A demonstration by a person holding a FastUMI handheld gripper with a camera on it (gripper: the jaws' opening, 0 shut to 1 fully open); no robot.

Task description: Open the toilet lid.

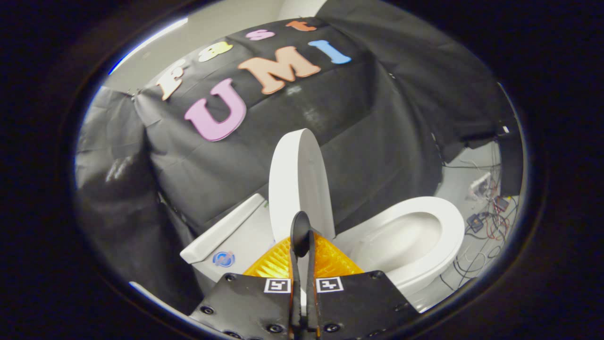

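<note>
The gripper (302, 231) is seen with its two fingers drawn almost together, a thin slit alone being left between them. Whether the lower edge of the toilet lid (299, 182) is pinched in that slit cannot be told, since the fingertips overlap the lid's bottom and the contact point is covered by them. The fingers' bases are hidden behind two dark plates, on each of which a small square marker is fixed.

Just beyond the fingertips the lid is seen raised, standing nearly upright and viewed partly edge-on, so that its thickness is shown along one side. Its hinge is concealed behind the fingers and the ribbed parts of the gripper.

To one side of the lid, the seat (427, 236) and the open bowl (401, 243) are exposed; the near part of the bowl is cut off by the gripper body. On the other side, a flat white housing (226, 236) is seen, bearing a small round blue sticker whose detail is too small to be made out.

Behind everything a black cloth wall (368, 141) is hung. On the pale floor (460, 189) past the bowl a tangle of cables (486, 222) and small boxes is lain, blurred and hard to distinguish.
</note>
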